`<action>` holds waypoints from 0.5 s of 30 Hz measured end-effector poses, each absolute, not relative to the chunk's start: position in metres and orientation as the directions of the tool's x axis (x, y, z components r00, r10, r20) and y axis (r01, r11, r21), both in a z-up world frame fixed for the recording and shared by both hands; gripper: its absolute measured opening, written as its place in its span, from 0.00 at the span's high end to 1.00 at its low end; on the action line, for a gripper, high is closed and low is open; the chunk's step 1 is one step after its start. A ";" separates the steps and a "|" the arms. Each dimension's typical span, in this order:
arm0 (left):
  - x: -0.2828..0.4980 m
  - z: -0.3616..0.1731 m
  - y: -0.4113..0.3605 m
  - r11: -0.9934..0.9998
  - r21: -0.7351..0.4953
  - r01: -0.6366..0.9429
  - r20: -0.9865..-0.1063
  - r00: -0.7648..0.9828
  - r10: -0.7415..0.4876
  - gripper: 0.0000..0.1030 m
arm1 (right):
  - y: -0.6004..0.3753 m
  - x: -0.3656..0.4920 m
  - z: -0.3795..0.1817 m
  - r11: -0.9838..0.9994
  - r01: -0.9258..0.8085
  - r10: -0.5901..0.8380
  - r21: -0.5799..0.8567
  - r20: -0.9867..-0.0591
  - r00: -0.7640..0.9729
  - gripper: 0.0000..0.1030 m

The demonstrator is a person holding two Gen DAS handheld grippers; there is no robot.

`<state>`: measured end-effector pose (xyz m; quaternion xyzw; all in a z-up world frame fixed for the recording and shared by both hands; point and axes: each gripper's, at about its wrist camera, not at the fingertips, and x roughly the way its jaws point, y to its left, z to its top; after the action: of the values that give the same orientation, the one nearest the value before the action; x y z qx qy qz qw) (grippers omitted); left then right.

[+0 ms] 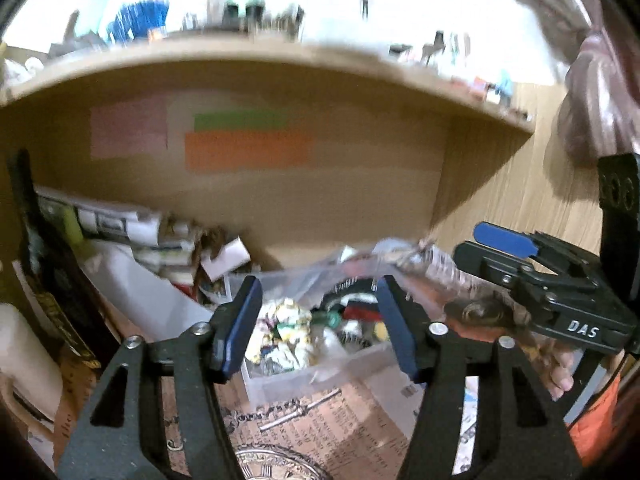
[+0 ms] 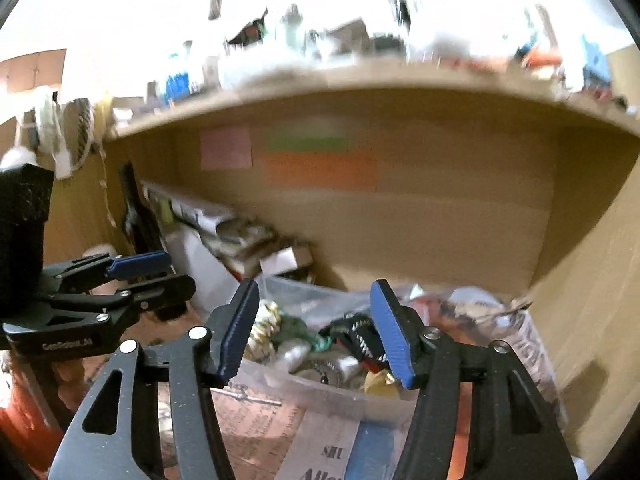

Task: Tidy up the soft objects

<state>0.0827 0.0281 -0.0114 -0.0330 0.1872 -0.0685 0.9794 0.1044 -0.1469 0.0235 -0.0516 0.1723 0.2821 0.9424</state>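
Note:
A clear plastic bin (image 1: 304, 380) (image 2: 340, 396) sits on the shelf floor, full of crumpled soft items: a pale patterned bundle (image 1: 286, 332) (image 2: 266, 328), green cloth (image 2: 304, 334) and a black-and-red piece (image 1: 356, 304) (image 2: 358, 338). My left gripper (image 1: 318, 326) is open and empty, just in front of the bin. My right gripper (image 2: 316, 330) is open and empty, over the bin's near rim. The right gripper also shows at the right of the left wrist view (image 1: 520, 256); the left one shows at the left of the right wrist view (image 2: 132, 276).
A wooden shelf recess surrounds the bin, with its back wall (image 1: 280, 184) bearing pink, green and orange notes. Stacked papers and boxes (image 1: 152, 236) and a dark upright board (image 1: 44, 264) crowd the left. Clear plastic bags (image 2: 492, 312) lie right of the bin. Newspaper (image 1: 320, 420) lines the floor.

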 end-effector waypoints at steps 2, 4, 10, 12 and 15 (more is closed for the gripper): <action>0.071 -0.003 0.027 0.990 -0.084 0.117 -0.322 0.937 -0.138 0.36 | -0.150 0.095 0.030 0.838 -0.545 0.515 -0.004 -0.324 0.794 0.38; 0.063 0.003 0.026 0.990 -0.081 0.115 -0.291 0.947 -0.134 0.32 | -0.152 0.086 0.035 0.856 -0.516 0.495 0.006 -0.294 0.818 0.29; 0.045 0.012 0.024 0.993 -0.069 0.097 -0.229 0.967 -0.110 0.17 | -0.153 0.072 0.037 0.854 -0.521 0.504 0.005 -0.262 0.823 0.17; 0.040 0.014 0.022 0.995 -0.057 0.087 -0.217 0.971 -0.097 0.12 | -0.154 0.069 0.037 0.861 -0.508 0.490 -0.006 -0.254 0.834 0.13; 0.034 0.012 0.019 0.997 -0.037 0.063 -0.196 0.978 -0.069 0.04 | -0.155 0.067 0.035 0.869 -0.495 0.476 -0.012 -0.251 0.843 0.08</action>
<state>0.0336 0.0189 0.0123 -0.0153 0.0989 -0.0331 0.9944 0.0666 -0.1549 0.0352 -0.0384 0.1210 0.2531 0.9591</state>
